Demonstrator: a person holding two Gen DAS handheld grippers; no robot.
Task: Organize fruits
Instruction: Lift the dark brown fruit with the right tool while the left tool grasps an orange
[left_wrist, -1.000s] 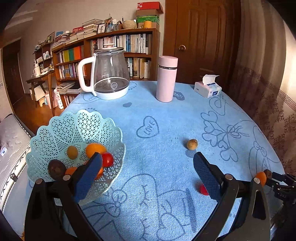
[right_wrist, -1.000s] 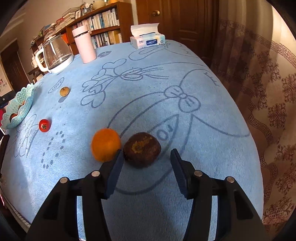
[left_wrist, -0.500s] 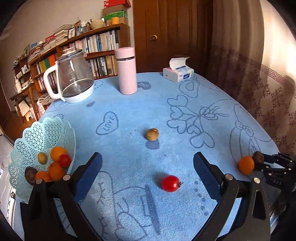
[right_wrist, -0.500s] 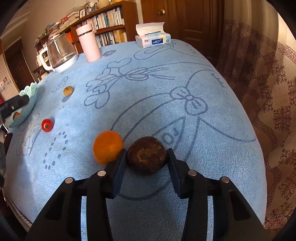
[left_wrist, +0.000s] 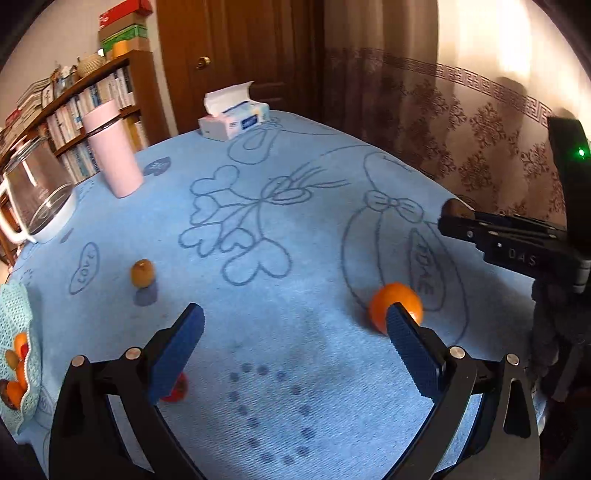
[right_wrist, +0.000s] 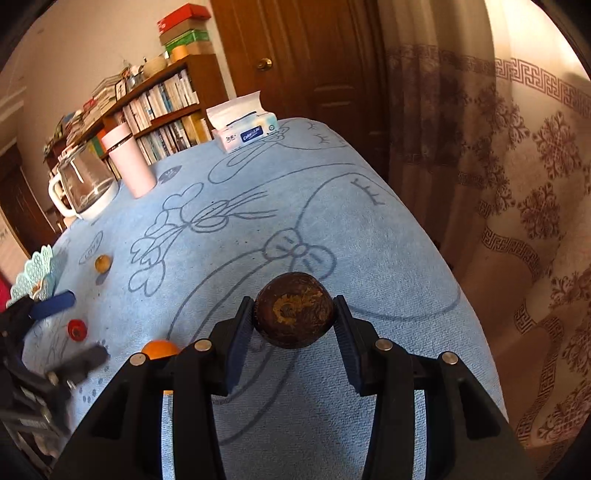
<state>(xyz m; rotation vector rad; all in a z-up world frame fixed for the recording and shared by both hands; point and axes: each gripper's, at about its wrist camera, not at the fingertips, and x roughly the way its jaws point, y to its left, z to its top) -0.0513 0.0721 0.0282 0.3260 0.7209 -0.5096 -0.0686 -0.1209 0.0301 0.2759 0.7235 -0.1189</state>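
My right gripper is shut on a dark brown wrinkled fruit and holds it above the blue tablecloth. An orange lies just to its left on the cloth. Farther left lie a red tomato and a small yellow-brown fruit. In the left wrist view my left gripper is open, with the orange partly behind its right finger and the tomato behind its left finger. The mint lace basket at the left edge holds several fruits.
At the back of the table stand a tissue box, a pink tumbler and a glass kettle. Behind it are a bookshelf and a wooden door. A patterned curtain hangs close to the table's right edge.
My right gripper closed on the dark fruit and lifted it off the cloth. My left gripper swung right, away from the basket and over the tomato, towards the orange.
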